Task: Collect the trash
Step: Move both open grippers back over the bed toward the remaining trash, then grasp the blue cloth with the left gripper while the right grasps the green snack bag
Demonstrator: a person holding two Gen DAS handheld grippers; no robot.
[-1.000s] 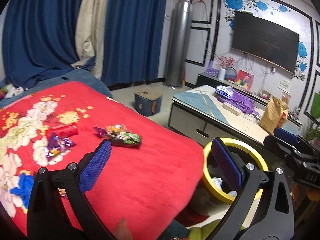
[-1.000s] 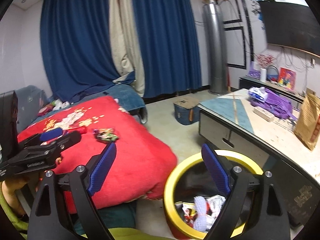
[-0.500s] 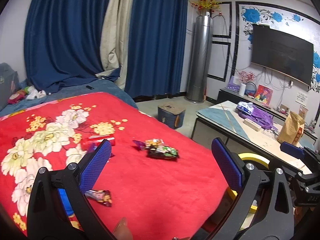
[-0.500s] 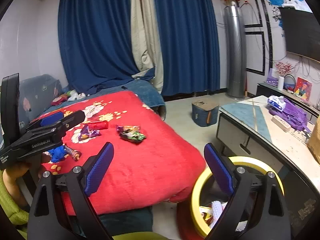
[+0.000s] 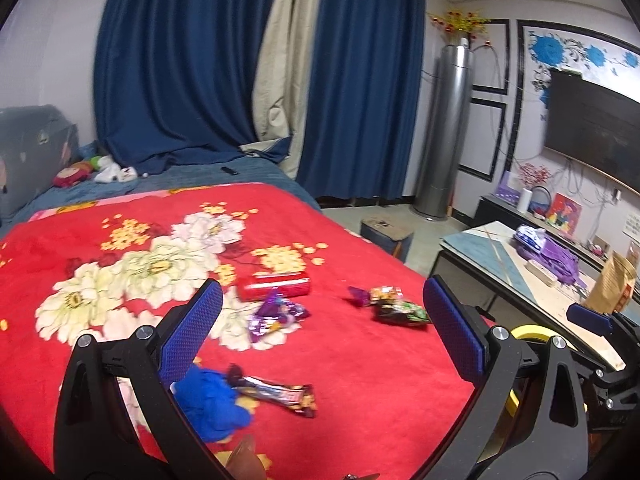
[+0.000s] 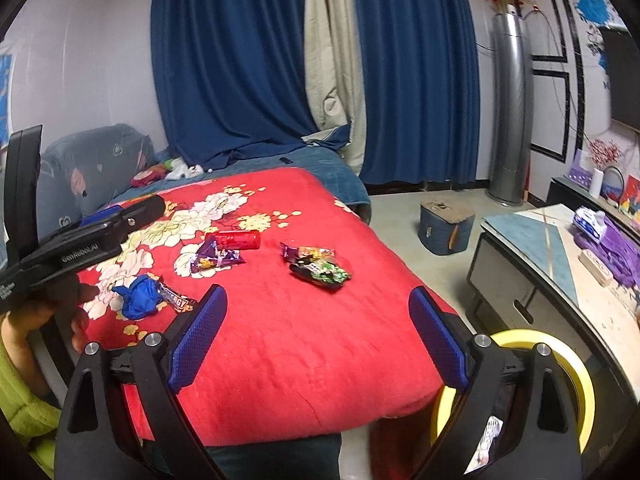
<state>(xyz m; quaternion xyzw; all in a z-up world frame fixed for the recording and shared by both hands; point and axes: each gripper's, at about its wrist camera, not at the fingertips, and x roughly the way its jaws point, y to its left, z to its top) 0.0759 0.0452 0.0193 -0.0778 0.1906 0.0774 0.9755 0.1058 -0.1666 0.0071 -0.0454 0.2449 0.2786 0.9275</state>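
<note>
Trash lies on the red flowered blanket [image 5: 360,360]: a red can [image 5: 274,285], a purple wrapper [image 5: 276,314], a green-black snack bag [image 5: 400,312], a brown bar wrapper [image 5: 276,390] and a crumpled blue piece [image 5: 208,404]. The same pieces show in the right wrist view: can [image 6: 238,239], purple wrapper [image 6: 214,258], snack bag [image 6: 322,272], blue piece [image 6: 140,296]. A yellow-rimmed bin [image 6: 576,372] stands on the floor by the bed's right corner. My left gripper [image 5: 320,328] is open and empty above the blanket. My right gripper [image 6: 318,328] is open and empty above the bed's near edge.
A low table [image 6: 560,264] with purple bags stands right of the bin. A small blue box [image 6: 446,226] sits on the floor beyond the bed. Blue curtains [image 5: 192,60], a silver column [image 5: 440,128] and a wall TV [image 5: 592,128] are behind.
Both grippers have swung left and up from the bin toward the bed. The trash on the blanket is now in front of both. Both stayed open.
</note>
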